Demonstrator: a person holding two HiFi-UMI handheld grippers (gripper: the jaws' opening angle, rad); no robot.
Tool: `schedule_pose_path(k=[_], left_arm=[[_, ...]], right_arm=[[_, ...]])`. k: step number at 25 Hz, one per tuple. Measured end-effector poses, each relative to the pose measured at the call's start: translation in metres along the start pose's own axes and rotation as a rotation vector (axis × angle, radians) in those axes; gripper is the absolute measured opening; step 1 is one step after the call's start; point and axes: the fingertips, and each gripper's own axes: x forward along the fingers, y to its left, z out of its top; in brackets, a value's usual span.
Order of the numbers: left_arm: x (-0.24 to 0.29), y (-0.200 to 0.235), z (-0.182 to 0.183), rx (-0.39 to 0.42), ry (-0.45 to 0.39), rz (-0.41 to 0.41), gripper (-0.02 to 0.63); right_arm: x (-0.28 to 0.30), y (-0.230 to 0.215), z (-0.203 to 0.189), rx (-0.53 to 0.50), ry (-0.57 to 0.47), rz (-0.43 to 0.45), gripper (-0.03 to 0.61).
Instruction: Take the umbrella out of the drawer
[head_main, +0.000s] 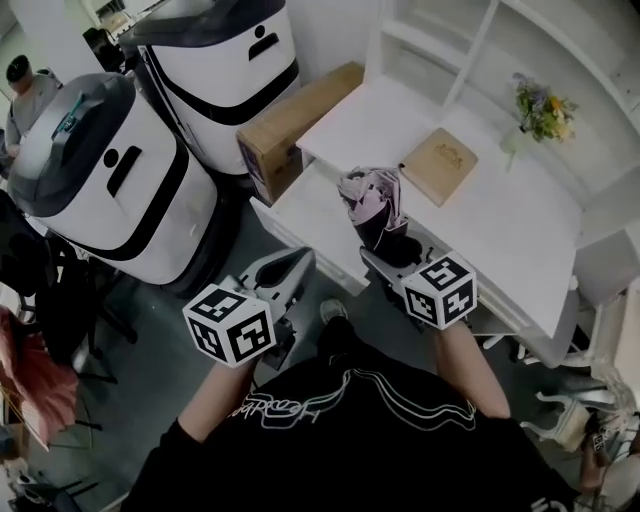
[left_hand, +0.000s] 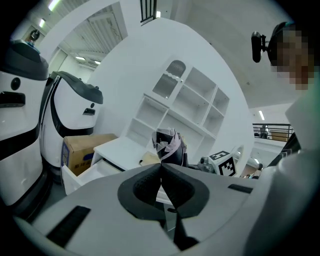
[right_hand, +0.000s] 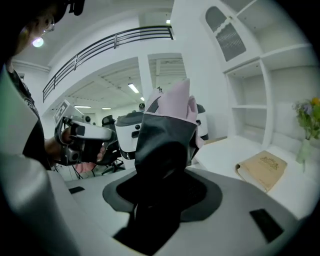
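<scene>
Umbrella (head_main: 372, 205) and setting, taken from the biggest thing down. The white desk (head_main: 520, 230) with its shelves fills the right of the head view. A book (head_main: 438, 165) lies on the desk, well apart from the action. At the desk's left edge the drawer (head_main: 300, 210) stands pulled out, next to a cardboard box (head_main: 295, 125). The folded umbrella, pink and dark grey, is out of the drawer. It is held up in the air above the front edge of the desk, its fabric end pointing upward.

The lift out of the drawer looks done, so the step in hand seems to be carrying the umbrella away or setting it down. To do it well, I would keep the umbrella upright so the loose folds do not catch on the drawer edge. I would also steer it clear of the book and choose a bare stretch of desk if it is to be put down. The grip sits low on the bundle, so the top could sway.

The right gripper (right_hand: 165, 190) has its jaws spread wide and clamped around the umbrella's dark lower part. The left gripper (left_hand: 161, 172) has its jaws pressed together with nothing between them. It hangs just to the left of the right one, touching nothing.
</scene>
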Motion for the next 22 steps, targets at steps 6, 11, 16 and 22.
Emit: schedule_pose_path(k=[6,11,16,22], left_arm=[[-0.006,-0.027,0.009,0.064,-0.011,-0.026,0.020],[-0.004,-0.036,0.010,0.103,-0.007,-0.020,0.020],[0.001,-0.039,0.006,0.106,0.002,-0.023,0.020],[0.008,-0.037,0.003,0.101,0.017,-0.031,0.020]], right_arm=[[-0.048,0.024,0.022,-0.001,-0.128,-0.011,0.209],[-0.066,0.029,0.028,-0.002,-0.188,-0.002,0.209],[-0.069,0.026,0.026,0.017,-0.211,-0.003,0.209],[-0.068,0.022,0.019,0.026,-0.200,-0.017,0.209]])
